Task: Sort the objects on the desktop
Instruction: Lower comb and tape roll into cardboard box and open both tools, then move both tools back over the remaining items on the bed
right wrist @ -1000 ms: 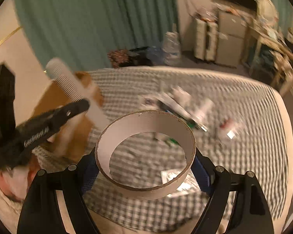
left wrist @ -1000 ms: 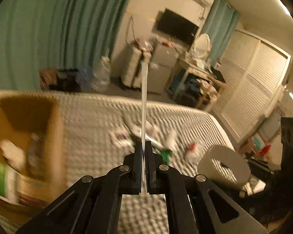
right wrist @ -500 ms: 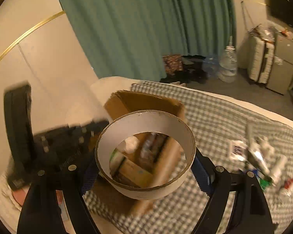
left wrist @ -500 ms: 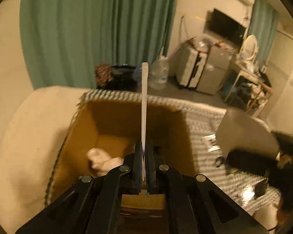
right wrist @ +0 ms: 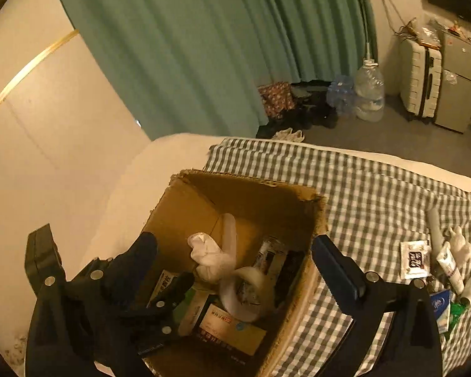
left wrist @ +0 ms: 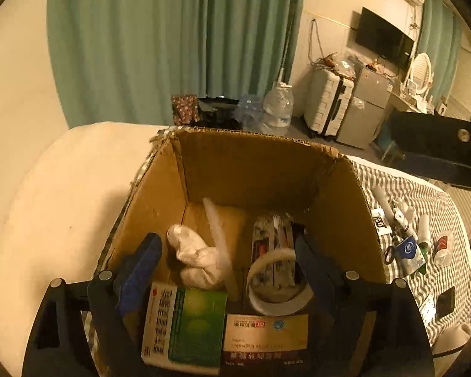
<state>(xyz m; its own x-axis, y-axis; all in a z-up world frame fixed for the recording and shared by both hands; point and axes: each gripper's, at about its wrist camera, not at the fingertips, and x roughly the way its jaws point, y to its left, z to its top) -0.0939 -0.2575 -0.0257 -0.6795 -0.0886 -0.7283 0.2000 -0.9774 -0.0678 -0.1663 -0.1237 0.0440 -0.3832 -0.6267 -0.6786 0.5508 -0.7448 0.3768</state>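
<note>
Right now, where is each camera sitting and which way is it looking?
Left wrist: sits on the left gripper, looking down into the cardboard box; its own open jaws show at the bottom, and the other gripper at the right edge.
Right wrist: sits on the right gripper, above the box and a little to its right, looking down and left across it; its own open jaws and the left gripper show.
Both views share the box, the white comb, the tape roll, the checked cloth and the green curtain.
</note>
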